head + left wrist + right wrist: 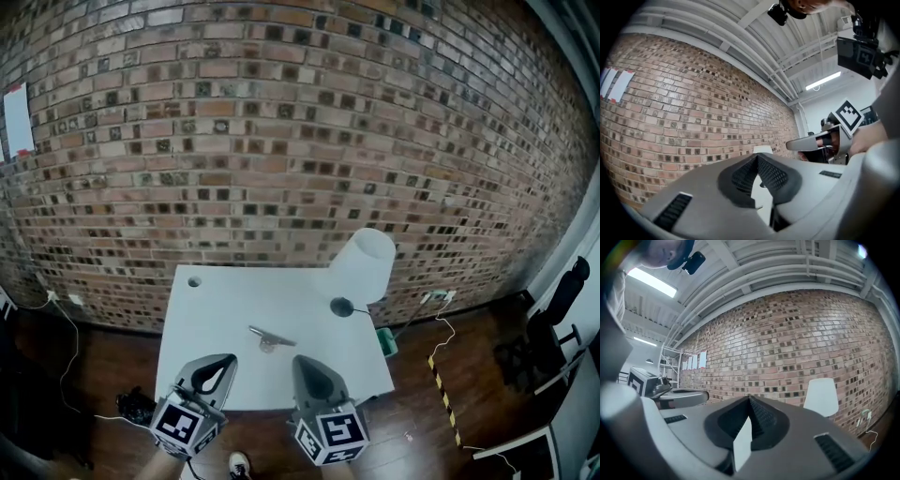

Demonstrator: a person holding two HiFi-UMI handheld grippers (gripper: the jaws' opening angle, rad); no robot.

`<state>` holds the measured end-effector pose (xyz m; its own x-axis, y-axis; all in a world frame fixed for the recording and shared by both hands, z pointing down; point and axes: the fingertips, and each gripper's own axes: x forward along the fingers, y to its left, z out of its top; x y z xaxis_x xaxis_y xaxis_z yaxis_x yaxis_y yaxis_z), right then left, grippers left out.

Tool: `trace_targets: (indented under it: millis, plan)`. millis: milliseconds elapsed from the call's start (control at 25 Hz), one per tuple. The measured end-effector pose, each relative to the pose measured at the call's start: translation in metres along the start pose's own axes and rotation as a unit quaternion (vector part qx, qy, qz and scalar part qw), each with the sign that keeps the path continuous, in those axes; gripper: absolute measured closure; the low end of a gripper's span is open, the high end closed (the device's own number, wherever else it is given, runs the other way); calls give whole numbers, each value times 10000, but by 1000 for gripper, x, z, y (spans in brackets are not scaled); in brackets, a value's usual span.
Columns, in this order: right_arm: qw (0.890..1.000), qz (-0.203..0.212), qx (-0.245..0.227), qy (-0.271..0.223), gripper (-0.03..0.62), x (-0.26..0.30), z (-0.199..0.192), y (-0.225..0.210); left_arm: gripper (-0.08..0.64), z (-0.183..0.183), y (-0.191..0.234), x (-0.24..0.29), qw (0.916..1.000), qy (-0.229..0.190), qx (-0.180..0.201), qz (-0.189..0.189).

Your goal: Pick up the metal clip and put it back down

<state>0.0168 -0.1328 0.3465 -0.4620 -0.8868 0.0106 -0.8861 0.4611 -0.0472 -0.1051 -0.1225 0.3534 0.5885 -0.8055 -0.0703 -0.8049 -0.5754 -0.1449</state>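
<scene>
In the head view the metal clip (270,337) lies flat on the white table (225,314), a little in front of its middle. Both grippers hover over the near edge, short of the clip. My left gripper (229,359) is to the clip's near left and my right gripper (300,360) to its near right. Each has its jaws closed to a point with nothing held. Neither gripper view shows the clip: the left gripper (757,157) and right gripper (750,400) point up at the brick wall, their tips meeting.
A white lamp shade (363,266) on a dark round base (342,306) stands at the table's back right. A cable hole (194,280) sits at the back left corner. A green box (387,341), cables and a black chair (553,319) are on the floor to the right.
</scene>
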Motion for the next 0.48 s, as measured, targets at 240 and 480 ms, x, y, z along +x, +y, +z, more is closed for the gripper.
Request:
trace_targets:
  millis: [240, 480]
  plan:
    - [9994, 269, 16, -218, 600, -43, 7, 16, 555, 12, -49, -31, 9998, 44, 171, 93]
    - [9978, 556, -98, -342, 600, -144, 10, 15, 555, 28, -127, -77, 9988, 38, 177, 465]
